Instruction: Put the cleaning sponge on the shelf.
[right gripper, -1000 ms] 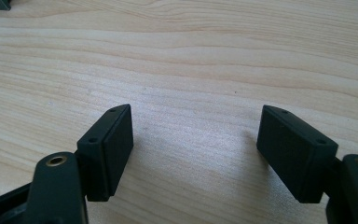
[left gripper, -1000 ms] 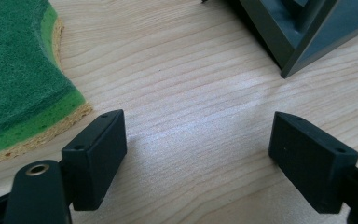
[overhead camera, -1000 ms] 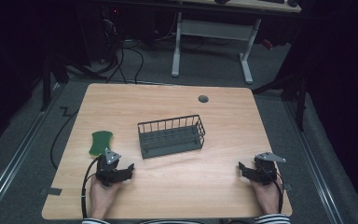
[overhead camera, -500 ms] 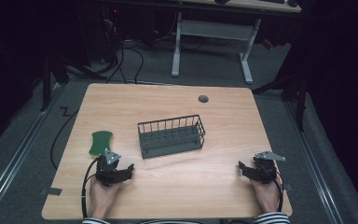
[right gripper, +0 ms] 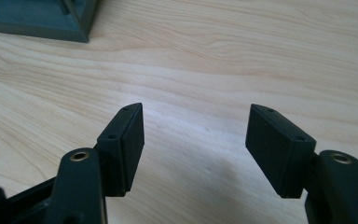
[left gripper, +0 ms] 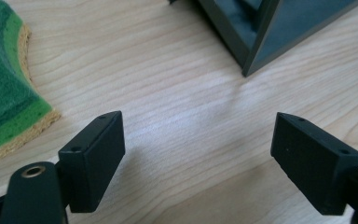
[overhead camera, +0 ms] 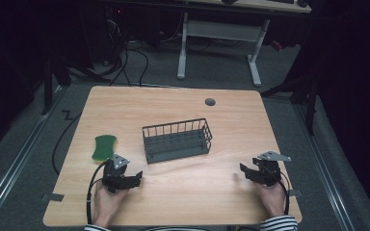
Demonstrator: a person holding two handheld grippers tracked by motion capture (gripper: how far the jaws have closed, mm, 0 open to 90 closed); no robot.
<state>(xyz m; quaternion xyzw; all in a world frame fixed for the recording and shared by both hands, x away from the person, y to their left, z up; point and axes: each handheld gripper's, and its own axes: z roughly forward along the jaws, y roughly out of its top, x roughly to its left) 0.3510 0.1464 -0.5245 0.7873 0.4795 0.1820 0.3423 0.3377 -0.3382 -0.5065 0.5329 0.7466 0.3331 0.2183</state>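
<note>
Jaws wide and gripping nothing, the left gripper (overhead camera: 131, 179) is sitting just near-right of the sponge (overhead camera: 104, 147), which is lying long axis near-to-far left of the basket (overhead camera: 177, 140), while the right gripper (overhead camera: 246, 172), also wide, is resting well apart.

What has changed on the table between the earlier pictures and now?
Nothing visibly changed. The left hand-held gripper and right hand-held gripper rest open in the same spots; the green sponge and dark wire basket lie where they were.
</note>
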